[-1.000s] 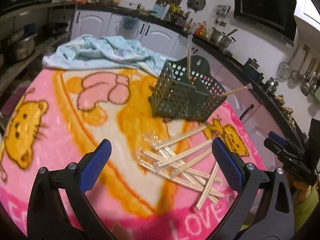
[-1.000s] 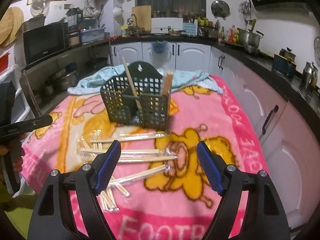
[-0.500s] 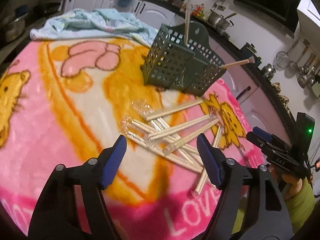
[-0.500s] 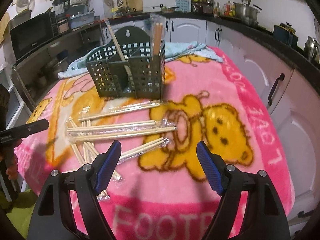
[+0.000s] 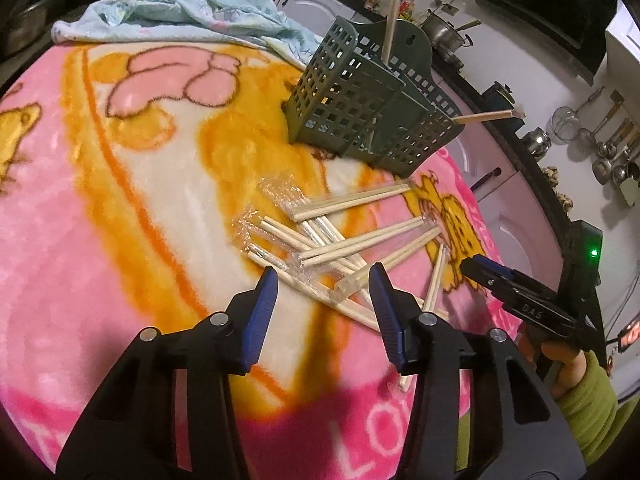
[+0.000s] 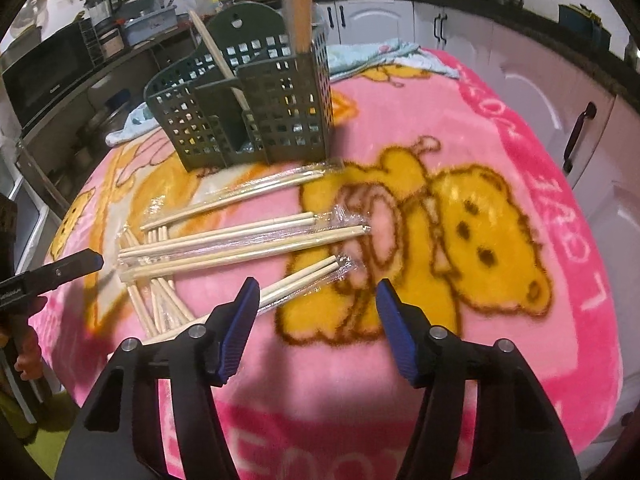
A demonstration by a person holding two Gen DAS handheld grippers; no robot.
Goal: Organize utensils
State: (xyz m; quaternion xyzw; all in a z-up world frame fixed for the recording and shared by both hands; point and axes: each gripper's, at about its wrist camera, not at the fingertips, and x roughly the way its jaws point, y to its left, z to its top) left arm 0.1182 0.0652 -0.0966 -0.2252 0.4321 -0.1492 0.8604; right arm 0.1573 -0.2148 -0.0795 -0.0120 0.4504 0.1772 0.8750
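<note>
While our left gripper (image 5: 322, 286) has been closing, pads not yet on the wrapped chopsticks (image 5: 344, 248) scattered on the blanket (image 5: 120, 200) | right gripper (image 6: 314, 300) narrowing too, empty, above a pair | green caddy (image 6: 248, 108) upright behind, ready for sorting.

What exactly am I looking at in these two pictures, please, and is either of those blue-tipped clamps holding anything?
No robot here: a person carries a hand-held two-finger gripper in each hand, each with a fisheye camera looking along its fingers. One picture is from the left gripper, the other from the right gripper; each also shows the other at its edge. On the pink cartoon blanket lie wrapped chopsticks in a loose pile before a green utensil caddy, which already holds a few. A blue towel lies behind. Both grippers' jaws have just been closing, yet stand open over chopsticks, holding nothing.
</note>
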